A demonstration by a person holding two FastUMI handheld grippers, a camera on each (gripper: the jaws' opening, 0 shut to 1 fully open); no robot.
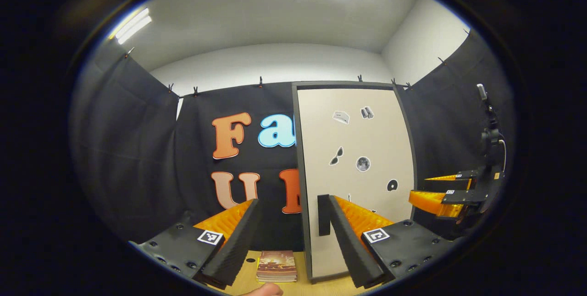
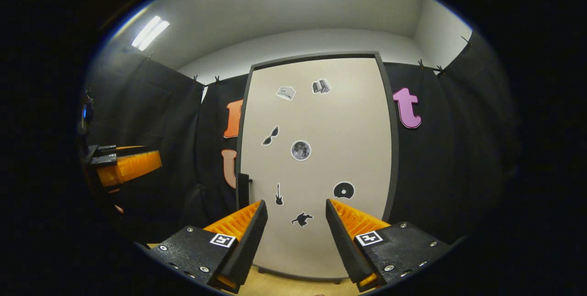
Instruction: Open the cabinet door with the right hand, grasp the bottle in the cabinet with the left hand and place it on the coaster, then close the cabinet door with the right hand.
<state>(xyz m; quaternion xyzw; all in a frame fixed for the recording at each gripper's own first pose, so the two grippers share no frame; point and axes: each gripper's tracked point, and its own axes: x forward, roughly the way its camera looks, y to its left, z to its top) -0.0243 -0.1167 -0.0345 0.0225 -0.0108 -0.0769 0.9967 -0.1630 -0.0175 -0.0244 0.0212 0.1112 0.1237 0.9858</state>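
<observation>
Both grippers, left (image 1: pixel 288 209) and right (image 2: pixel 293 209), are held wide apart and empty, well short of the shut cabinet door (image 2: pixel 316 158), its handle (image 2: pixel 243 190) at the left edge.

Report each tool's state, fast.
Left tool: open, holding nothing.
Right tool: open, holding nothing, facing the closed cabinet door.

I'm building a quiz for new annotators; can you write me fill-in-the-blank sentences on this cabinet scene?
1. The tall beige cabinet door with black stickers is ____.
2. The right gripper faces the door with its fingers ____.
3. The dark vertical handle sits at the door's ____ edge in the right gripper view.
4. The small stack of books lies on the light wooden ____.

Missing words: closed; open; left; table
</observation>
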